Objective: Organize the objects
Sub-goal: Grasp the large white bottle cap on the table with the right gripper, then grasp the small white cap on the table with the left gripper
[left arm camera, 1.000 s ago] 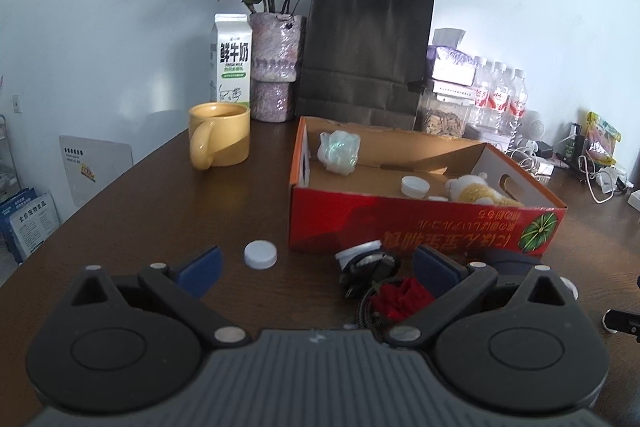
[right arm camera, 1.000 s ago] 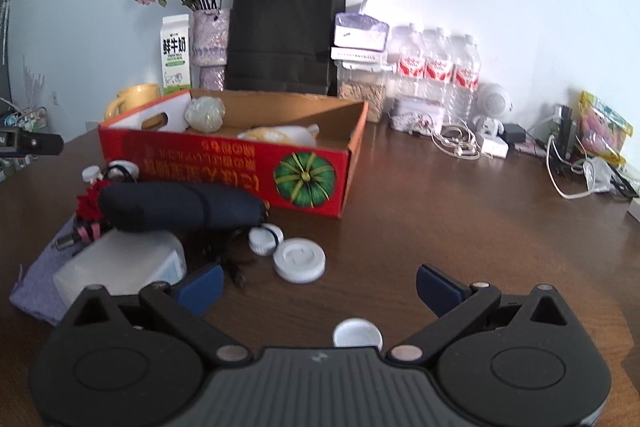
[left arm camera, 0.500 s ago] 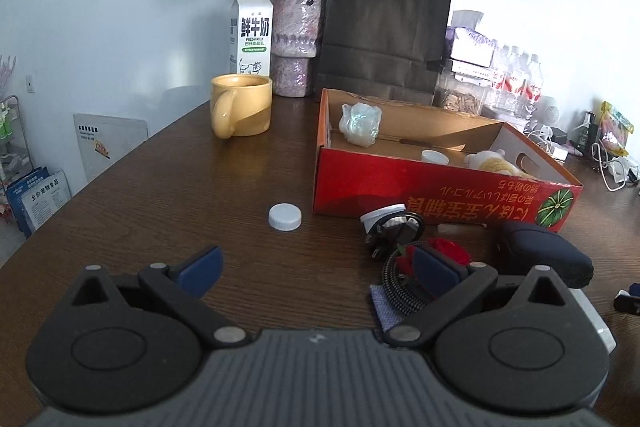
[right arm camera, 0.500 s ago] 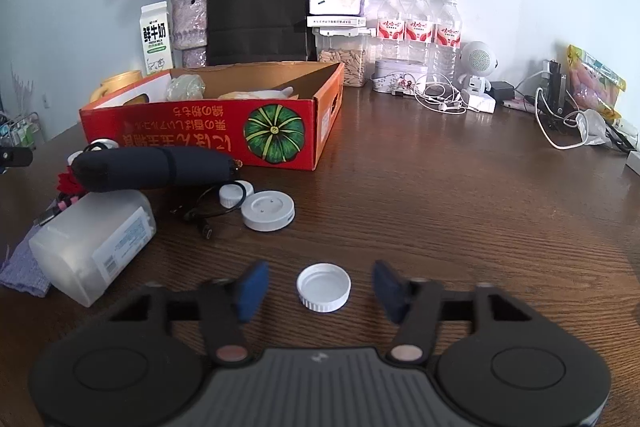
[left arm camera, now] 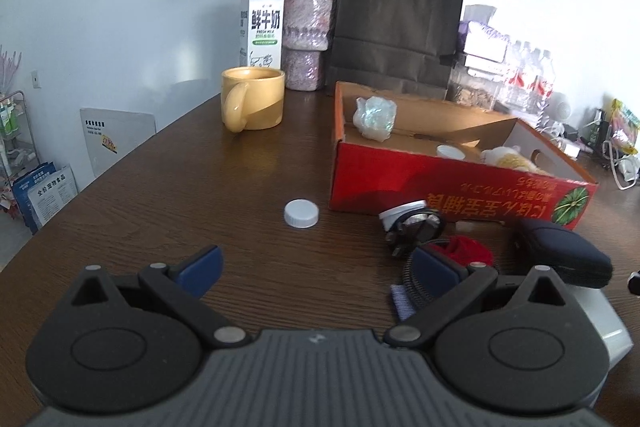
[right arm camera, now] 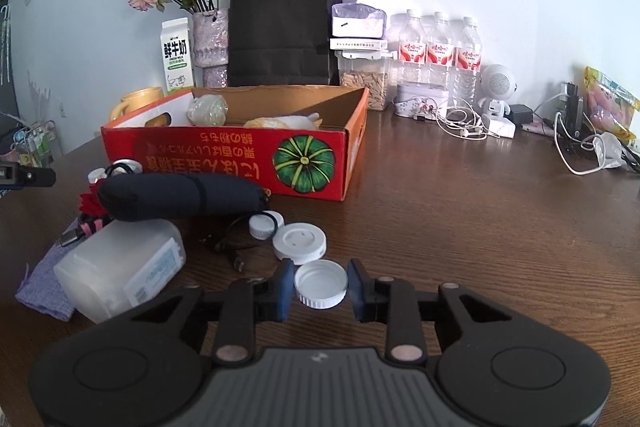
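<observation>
Right gripper (right arm camera: 320,289) closing on white cap (right arm camera: 320,283), cap between pads, low over table (right arm camera: 460,211) near big white lid (right arm camera: 299,242). Squeeze evenly, keep level, lift straight, then over to red box (right arm camera: 240,163). Left gripper (left arm camera: 316,269) wide, empty.

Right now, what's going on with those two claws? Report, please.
Right gripper jaws closing on white bottle cap. Left gripper open, empty. Another cap loose before the red cardboard box. Nothing blocking.
</observation>
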`<action>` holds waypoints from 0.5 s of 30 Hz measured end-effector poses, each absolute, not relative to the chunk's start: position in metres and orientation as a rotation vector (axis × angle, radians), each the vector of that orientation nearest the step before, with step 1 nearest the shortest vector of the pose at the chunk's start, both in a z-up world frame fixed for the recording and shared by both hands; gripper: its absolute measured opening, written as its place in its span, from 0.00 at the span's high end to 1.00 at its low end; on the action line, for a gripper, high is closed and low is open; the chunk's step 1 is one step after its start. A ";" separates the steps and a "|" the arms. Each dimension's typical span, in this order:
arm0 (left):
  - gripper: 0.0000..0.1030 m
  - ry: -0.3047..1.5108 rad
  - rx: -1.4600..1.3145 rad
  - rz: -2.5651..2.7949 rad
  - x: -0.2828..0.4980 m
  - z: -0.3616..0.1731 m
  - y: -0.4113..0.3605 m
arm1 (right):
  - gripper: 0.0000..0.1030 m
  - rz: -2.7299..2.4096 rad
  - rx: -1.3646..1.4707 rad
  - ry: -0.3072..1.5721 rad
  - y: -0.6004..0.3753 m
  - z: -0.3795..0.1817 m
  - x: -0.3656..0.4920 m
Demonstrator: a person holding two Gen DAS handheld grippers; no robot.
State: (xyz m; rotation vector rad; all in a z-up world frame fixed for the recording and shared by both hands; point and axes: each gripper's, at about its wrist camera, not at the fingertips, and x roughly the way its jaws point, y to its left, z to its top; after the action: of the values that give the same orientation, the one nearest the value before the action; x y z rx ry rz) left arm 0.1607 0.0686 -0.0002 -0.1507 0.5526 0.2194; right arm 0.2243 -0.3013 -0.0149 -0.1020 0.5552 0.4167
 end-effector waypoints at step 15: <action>0.02 0.629 -0.029 0.223 0.229 -0.022 0.106 | 0.73 0.409 -0.106 0.532 -0.277 -0.006 0.240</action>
State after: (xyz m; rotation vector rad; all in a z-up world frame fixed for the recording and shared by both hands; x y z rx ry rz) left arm 0.2291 0.1059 -0.0223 -0.0291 0.6287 0.2226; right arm 0.2400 -0.2775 -0.0061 -0.1062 0.5323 0.4094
